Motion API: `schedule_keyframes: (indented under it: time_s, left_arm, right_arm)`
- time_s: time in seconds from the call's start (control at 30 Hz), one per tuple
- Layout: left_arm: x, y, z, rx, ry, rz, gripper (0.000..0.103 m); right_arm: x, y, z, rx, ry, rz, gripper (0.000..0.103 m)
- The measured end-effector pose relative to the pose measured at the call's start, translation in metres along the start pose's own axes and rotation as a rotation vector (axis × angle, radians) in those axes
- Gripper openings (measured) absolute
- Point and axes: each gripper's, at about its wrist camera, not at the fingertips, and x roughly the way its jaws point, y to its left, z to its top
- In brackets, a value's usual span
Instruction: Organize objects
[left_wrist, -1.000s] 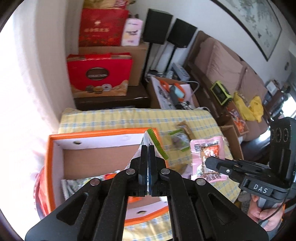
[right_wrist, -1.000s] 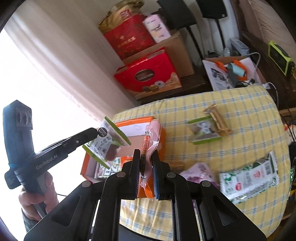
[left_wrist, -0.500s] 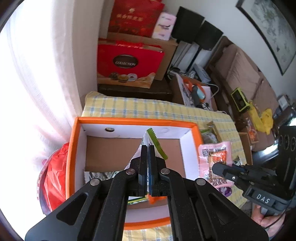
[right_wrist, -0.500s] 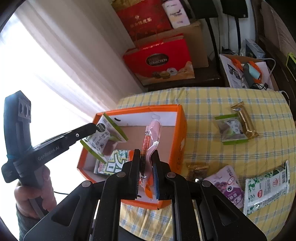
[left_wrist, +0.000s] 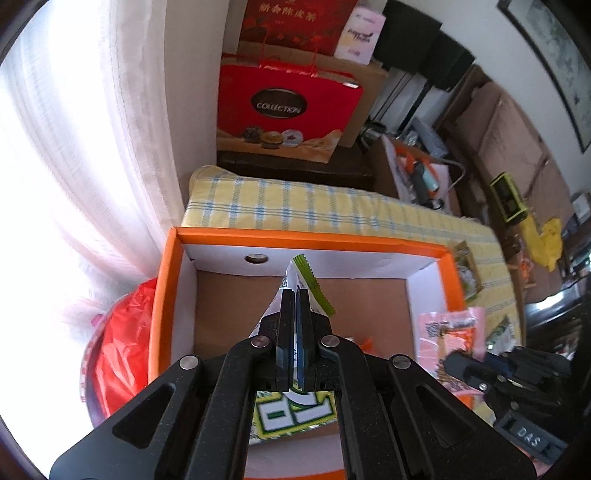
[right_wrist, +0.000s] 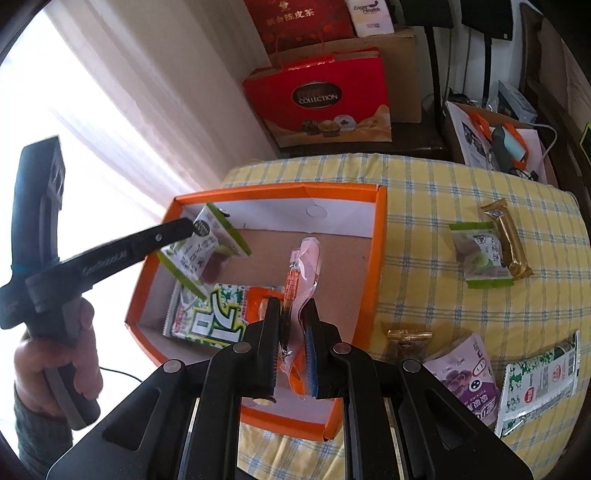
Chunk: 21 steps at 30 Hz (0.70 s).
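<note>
An orange box (right_wrist: 377, 258) with white walls and a brown floor stands on the yellow checked tablecloth (right_wrist: 443, 184). A green-and-white packet (right_wrist: 210, 314) lies inside it. My left gripper (left_wrist: 295, 295) is shut on a white snack packet with green serrated ends (left_wrist: 310, 273), which hangs over the box's far left corner. The same gripper (right_wrist: 188, 225) and packet (right_wrist: 199, 254) show in the right wrist view. My right gripper (right_wrist: 291, 306) is shut on a thin pink-and-orange packet (right_wrist: 306, 258), upright over the middle of the box. In the left wrist view that right gripper (left_wrist: 454, 363) sits low at the right.
Loose on the cloth right of the box: a green-edged packet (right_wrist: 480, 258), a gold bar (right_wrist: 508, 236), a small brown packet (right_wrist: 406, 343), a purple pouch (right_wrist: 469, 376), a green-and-white packet (right_wrist: 539, 376). Behind stands a red gift bag (right_wrist: 321, 99). A red plastic bag (left_wrist: 122, 350) and curtain flank the box's left.
Both grippers have carried their packets leftward and downward, from beside the box's near edge to over its inside. The box now fills more of both views. Both grips are unchanged.
</note>
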Motion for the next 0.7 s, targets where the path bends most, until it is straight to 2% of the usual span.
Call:
schedule_keyframes:
  time_s: [0.13,0.27,0.47,0.57,0.7]
  left_arm:
    - [-0.002,0.007,0.002,-0.036,-0.012,-0.013,0.001]
    - [-0.007,0.007,0.001,-0.028,-0.014,-0.026,0.002]
    - [-0.018,0.006,-0.003,-0.037,-0.024,-0.042,0.005]
    - [-0.022,0.006,-0.004,-0.033,-0.03,-0.049,0.01]
    - [-0.027,0.005,-0.004,-0.031,-0.037,-0.054,0.011]
  right_arm:
    - [0.007,0.004,-0.001,-0.027,0.009,-0.044,0.011]
    - [0.014,0.01,-0.002,-0.062,0.019,-0.1,0.011]
    - [0.033,0.023,-0.007,-0.141,0.046,-0.238,0.013]
    - [0.038,0.026,-0.01,-0.158,0.051,-0.249,0.015]
    - [0.04,0.034,-0.014,-0.169,0.068,-0.201,0.015]
